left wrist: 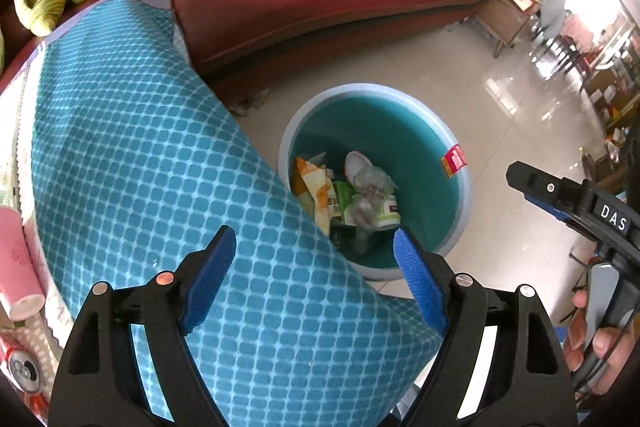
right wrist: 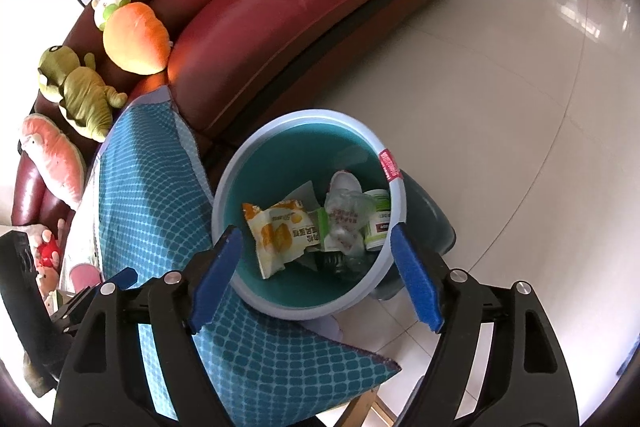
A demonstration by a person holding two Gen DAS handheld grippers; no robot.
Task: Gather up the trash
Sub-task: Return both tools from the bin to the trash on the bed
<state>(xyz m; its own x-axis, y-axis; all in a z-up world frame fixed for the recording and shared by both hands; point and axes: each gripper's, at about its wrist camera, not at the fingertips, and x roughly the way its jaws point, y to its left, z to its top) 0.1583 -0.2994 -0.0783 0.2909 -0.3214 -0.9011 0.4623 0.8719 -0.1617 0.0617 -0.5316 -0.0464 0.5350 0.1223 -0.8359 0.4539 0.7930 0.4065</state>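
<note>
Bin [right wrist: 256, 291] stands on the tiled floor beside the table's far edge, ahead of and below both tools. We find the right gripper [right wrist: 316, 271] almost directly above its opening, fingers spread wide with nothing between them. The left gripper [left wrist: 316, 275] sits further left over the blue patterned tablecloth [left wrist: 140, 147], likewise spread wide and empty; only its right finger overlaps the bin's rim.

Contents noted in the bin: a yellow snack packet [right wrist: 276, 231] lying with its long axis running near to far, a crumpled clear plastic bottle [right wrist: 344, 215], a white tub with a green label [right wrist: 378, 215] and a green wrapper between them.

Remaining trash, in our judgement, lies at the left edge of the table: a drinks can [left wrist: 22, 373] and a pink cylindrical container [left wrist: 18, 267], both seen only in part. These lie left of and near to the left gripper, which we judge the better placed to reach them.
</note>
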